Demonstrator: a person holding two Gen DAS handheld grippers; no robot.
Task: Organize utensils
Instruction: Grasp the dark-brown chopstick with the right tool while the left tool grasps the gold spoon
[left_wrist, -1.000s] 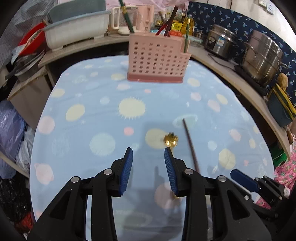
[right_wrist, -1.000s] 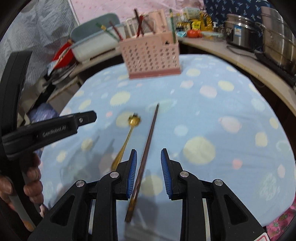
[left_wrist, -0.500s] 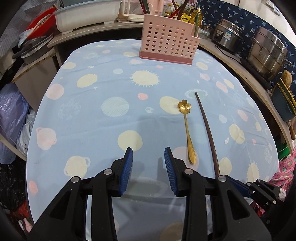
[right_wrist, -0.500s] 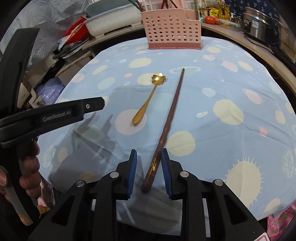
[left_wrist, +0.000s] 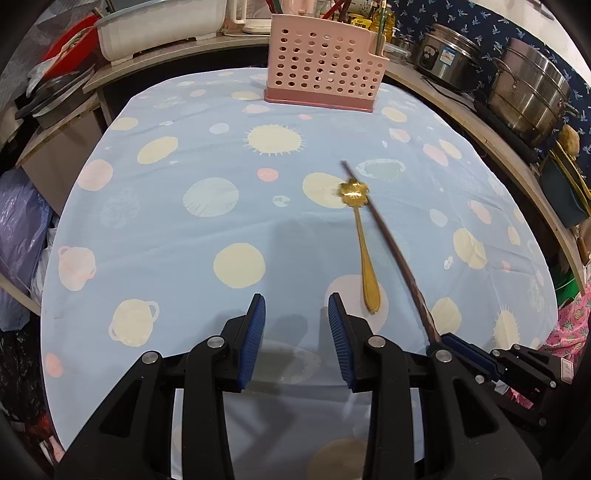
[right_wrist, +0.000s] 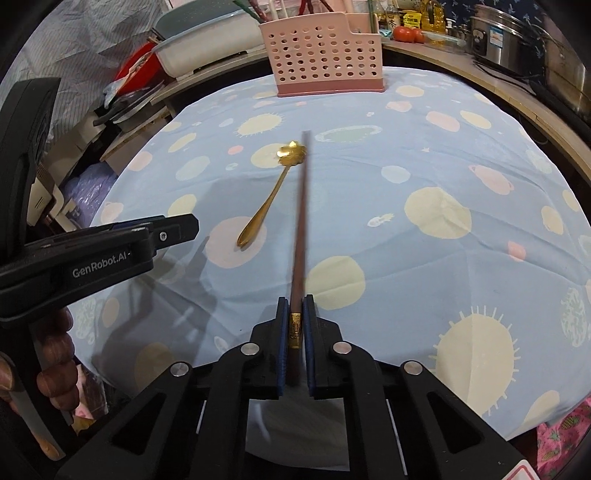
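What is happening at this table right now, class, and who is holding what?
A person with a gripper in each hand is tidying utensils on a table with a blue spotted tablecloth. The right gripper is shut on the thick end of a dark chopstick, which points toward the pink utensil holder at the far edge. The left gripper is open and holds nothing. A gold flower-shaped spoon lies on the cloth beside the chopstick.

One gold spoon (left_wrist: 360, 236), one chopstick (right_wrist: 301, 218), one pink holder (left_wrist: 325, 66).

Bright overhead light, soft shadows (fisheye-warped edges), slight blur.
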